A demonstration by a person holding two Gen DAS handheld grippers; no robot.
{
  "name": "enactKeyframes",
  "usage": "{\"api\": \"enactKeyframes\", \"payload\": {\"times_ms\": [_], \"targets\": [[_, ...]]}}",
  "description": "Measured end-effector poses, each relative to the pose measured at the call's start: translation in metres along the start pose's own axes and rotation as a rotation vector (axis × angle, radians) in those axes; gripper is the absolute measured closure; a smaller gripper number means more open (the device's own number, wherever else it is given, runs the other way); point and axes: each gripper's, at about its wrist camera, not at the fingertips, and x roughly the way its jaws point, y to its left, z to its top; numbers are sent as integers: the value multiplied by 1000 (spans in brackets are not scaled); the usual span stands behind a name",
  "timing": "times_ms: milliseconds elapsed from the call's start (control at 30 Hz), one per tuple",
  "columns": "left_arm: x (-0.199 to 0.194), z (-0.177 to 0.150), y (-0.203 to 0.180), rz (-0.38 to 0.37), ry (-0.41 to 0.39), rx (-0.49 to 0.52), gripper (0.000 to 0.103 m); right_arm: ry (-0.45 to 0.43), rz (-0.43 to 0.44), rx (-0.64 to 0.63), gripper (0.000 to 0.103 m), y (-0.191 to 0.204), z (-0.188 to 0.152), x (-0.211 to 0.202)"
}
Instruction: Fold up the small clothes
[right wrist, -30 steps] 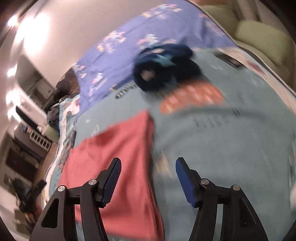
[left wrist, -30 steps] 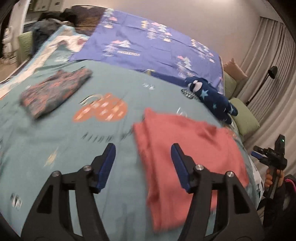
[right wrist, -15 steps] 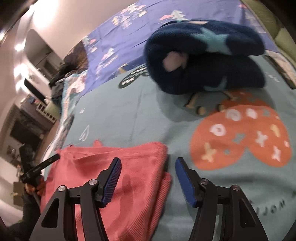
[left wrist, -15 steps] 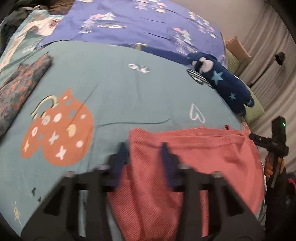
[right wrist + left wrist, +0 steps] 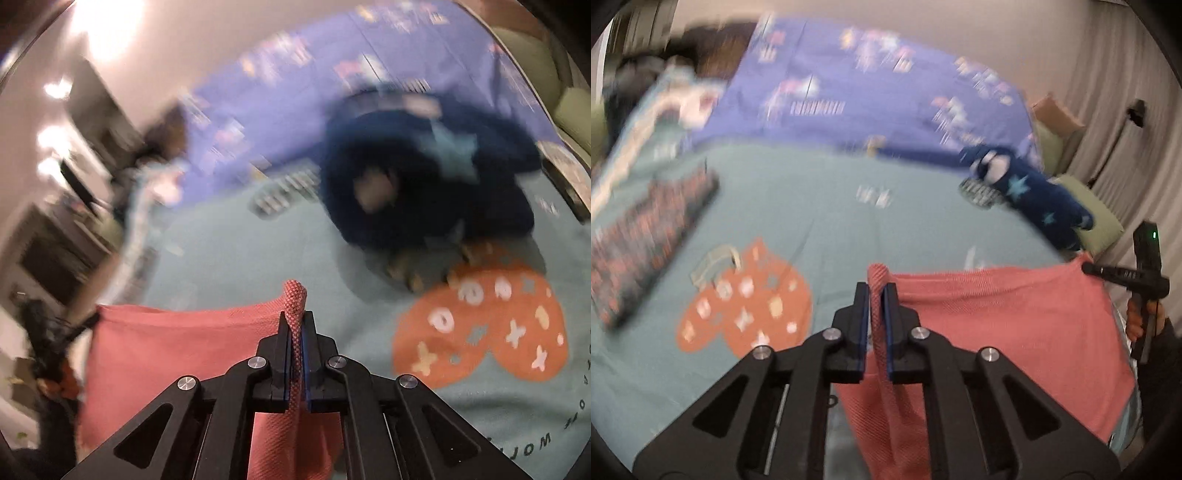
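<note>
Step in hand, by judgement: lifting the far edge of the pink garment (image 5: 1004, 317) to bring it over toward the near side for a fold. On the left, left gripper (image 5: 876, 291), jaws pressed together on one corner of the cloth, a small loop of pink knit sticking up between the blue pads. On the right, right gripper (image 5: 295, 321), jaws likewise pinched on the opposite corner, with a rolled tip of fabric above the pads. Between both, the top edge stretched almost straight, the rest hanging down and lying at the near edge of the bed. Next move, probably: carrying both corners together at equal height and speed, then laying the edge down aligned with the lower hem; uneven pull likely to give a skewed fold. Surface: teal bedspread (image 5: 820, 206) with an orange heart print (image 5: 746, 306), soft and slightly wrinkled. Far left on it, a dark patterned folded garment (image 5: 646, 236), well apart from the pink one. Farther back, a purple blanket (image 5: 857, 96). To the right, a navy plush toy with stars (image 5: 1030, 195), near but not touching the pink edge. Behind, pale wall, grey curtains (image 5: 1126, 74) and green cushions (image 5: 1089, 218). Both views blurred, small details not readable.
</note>
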Motion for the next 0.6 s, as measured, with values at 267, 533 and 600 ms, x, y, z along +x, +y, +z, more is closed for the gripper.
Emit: {"api": "enactKeyframes", "payload": {"times_ms": [267,533,600], "targets": [[-18,-19,26,38,19,-109,87,-82,-75,54,85,-4,-18,-49],[-83,-66,-30,-78,1,14,73,26,82,11,85,33,-95,-76],[-70,-86,-43,-22,73,83,71,48,-48,1,87,30,-115,-66]]}}
